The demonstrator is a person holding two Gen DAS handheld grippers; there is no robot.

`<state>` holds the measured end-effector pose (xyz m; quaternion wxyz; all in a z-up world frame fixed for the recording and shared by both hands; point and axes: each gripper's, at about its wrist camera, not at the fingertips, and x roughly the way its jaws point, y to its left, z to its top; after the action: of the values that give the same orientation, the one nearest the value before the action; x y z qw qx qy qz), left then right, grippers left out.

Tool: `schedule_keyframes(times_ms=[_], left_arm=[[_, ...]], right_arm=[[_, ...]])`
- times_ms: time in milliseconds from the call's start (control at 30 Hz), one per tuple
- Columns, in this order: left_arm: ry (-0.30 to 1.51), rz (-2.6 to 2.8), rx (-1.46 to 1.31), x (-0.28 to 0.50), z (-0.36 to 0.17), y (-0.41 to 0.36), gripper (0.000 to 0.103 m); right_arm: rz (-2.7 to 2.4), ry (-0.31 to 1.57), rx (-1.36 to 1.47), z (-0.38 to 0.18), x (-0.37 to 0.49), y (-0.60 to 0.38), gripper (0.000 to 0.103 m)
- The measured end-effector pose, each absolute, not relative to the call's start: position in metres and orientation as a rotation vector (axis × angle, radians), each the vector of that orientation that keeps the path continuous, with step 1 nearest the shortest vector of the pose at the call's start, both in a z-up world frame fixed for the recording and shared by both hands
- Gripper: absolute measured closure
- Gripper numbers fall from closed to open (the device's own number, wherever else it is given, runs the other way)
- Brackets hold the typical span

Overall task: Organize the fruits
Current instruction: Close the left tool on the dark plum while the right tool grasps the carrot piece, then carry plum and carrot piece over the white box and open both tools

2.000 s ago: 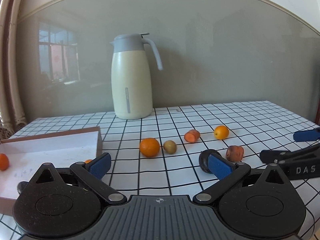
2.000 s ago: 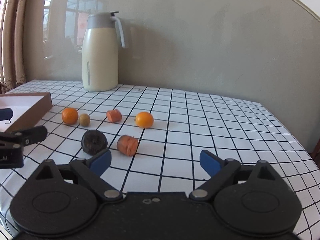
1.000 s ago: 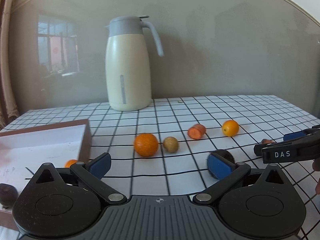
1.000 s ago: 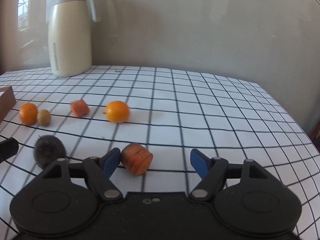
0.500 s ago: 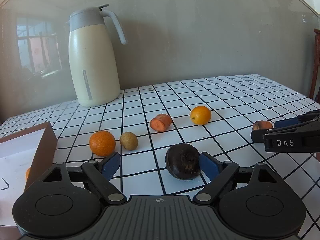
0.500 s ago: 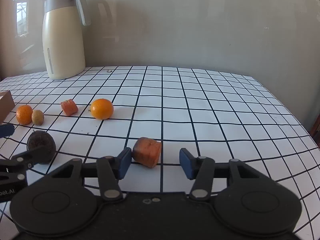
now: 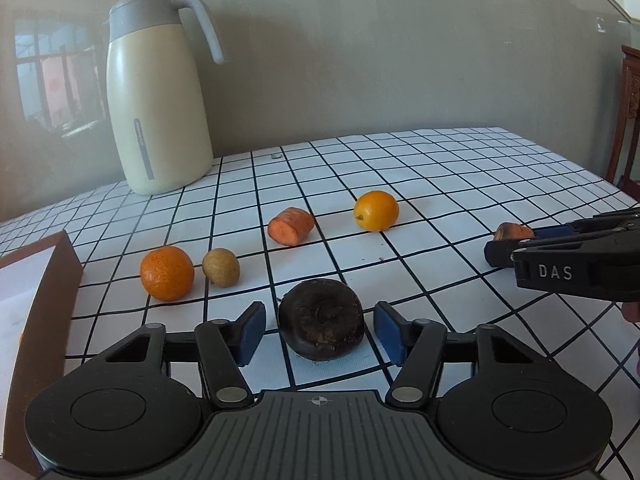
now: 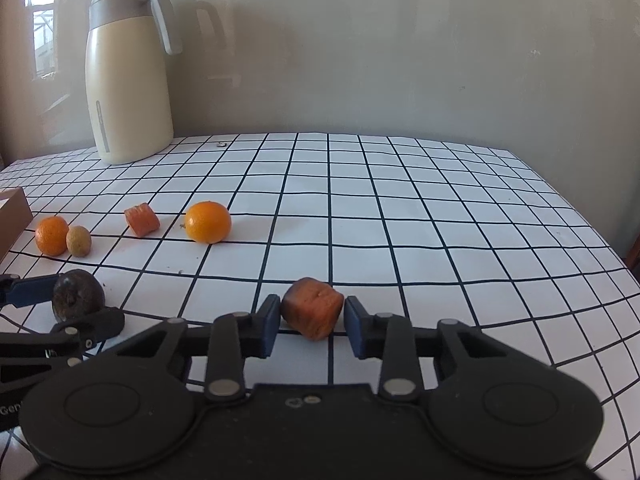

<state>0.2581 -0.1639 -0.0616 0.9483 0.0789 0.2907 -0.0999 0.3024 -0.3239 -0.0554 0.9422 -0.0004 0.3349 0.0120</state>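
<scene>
Two grippers: both are down low over the checked surface [image 8: 400, 216], each with one piece between its jaws
Left gripper [image 7: 320, 330]: jaws closing around the dark round fruit [image 7: 321, 325]; a sliver of gap shows on each side, so the blue pads are not yet pressing
Dark round fruit: sits on the surface, in front of the thermos jug [image 7: 158, 96] and nearest to the left gripper's camera
Right gripper [image 8: 311, 322]: jaws closing on the orange-brown chunk [image 8: 313, 313]; the pads look to be right at its sides, though I cannot tell whether they are pressing
Orange-brown chunk: on the surface, well to the right of the jug and toward the front
Mandarin [image 7: 167, 273]: in front of the jug, just beside the small tan fruit [image 7: 221, 267]
Carrot piece [image 7: 291, 225]: on its side, in front and to the right of the jug
Yellow-orange citrus [image 7: 376, 211]: further right of the jug than the carrot piece
Brown-sided box [image 7: 44, 280]: left and front of the jug, at the frame edge, white inside
</scene>
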Motion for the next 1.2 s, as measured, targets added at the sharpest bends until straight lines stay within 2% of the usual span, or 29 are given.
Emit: schedule_keyframes(times_ms=[33, 67, 567, 1200], left_arm=[[0.589, -0.216, 0.16, 0.257, -0.061, -0.166, 0.058], [0.587, -0.22, 0.16, 0.257, -0.061, -0.167, 0.061], [0.538, -0.224, 0.153, 0.237, -0.045, -0.161, 0.061], [0.417, -0.146, 0.152, 0.194, 0.004, -0.099, 0.061]], right_arm=[[0.025, 0.685, 0.006, -0.055, 0.303, -0.324, 0.078], [0.026, 0.686, 0.012, -0.055, 0.303, -0.324, 0.078], [0.015, 0.629, -0.008, -0.038, 0.283, -0.324, 0.078], [0.116, 0.517, -0.069, 0.007, 0.255, -0.275, 0.078]])
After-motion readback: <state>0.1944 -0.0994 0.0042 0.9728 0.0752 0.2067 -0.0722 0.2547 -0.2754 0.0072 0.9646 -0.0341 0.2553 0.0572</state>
